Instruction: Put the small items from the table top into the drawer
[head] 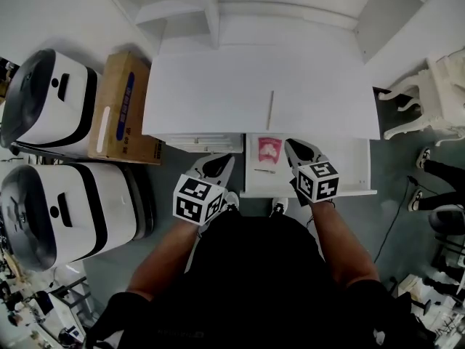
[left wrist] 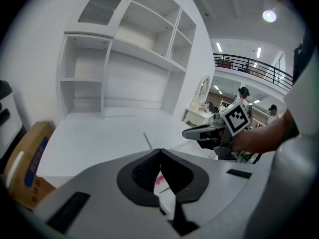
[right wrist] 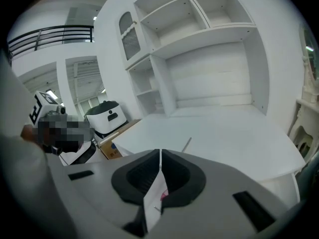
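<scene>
Both my left tool (head: 224, 160) and right tool (head: 291, 146) hover pinched shut and empty by the open white drawer (head: 341, 163), small pink-and-white card (head: 269, 149) already inside, one thin pale stick (head: 271, 109) left on the white surface (head: 203, 93).

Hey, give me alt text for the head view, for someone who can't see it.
Seen from above, a person holds the left gripper and right gripper at an open drawer with a pink packet inside. One thin stick lies on the white desk.
</scene>
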Demonstrator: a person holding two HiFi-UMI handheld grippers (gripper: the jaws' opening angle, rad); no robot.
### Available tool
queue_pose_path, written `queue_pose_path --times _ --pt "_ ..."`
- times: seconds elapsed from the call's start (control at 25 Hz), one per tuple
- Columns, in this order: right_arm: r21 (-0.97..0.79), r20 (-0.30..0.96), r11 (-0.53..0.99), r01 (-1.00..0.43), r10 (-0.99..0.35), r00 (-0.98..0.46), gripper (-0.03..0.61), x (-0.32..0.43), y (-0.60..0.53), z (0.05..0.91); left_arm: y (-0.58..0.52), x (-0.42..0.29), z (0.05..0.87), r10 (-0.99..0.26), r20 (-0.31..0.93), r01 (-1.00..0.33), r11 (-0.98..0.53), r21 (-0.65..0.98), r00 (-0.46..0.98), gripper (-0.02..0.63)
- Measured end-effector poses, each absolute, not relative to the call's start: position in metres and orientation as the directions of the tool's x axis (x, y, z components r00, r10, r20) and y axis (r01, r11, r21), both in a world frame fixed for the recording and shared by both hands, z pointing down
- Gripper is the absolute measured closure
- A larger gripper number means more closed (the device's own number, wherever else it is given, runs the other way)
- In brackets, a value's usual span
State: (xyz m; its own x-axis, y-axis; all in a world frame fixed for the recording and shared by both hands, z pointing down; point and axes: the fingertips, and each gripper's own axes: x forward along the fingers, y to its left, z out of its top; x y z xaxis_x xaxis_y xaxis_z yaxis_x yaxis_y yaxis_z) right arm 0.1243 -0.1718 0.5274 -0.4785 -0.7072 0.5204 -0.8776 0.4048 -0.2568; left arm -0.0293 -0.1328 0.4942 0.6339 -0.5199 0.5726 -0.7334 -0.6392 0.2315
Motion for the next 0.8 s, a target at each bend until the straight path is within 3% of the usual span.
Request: queue_pose_path --times 0.68,0.8 --pt "-0.239 0.671 0.328 -0.914 -0.625 -0.400 0.545 0.102 -0.283 0.635 -0.121 -0.091 0.510 -0.600 0.602 -0.838 -0.486 0.250 0.527 0.603" --pt "-0.225 0.694 0.309 -0.924 -0.614 -0.375 0.514 0.103 -0.296 0.644 -0.121 -0.097 0.510 -0.610 0.603 -0.848 -0.466 0.253 0.514 0.603"
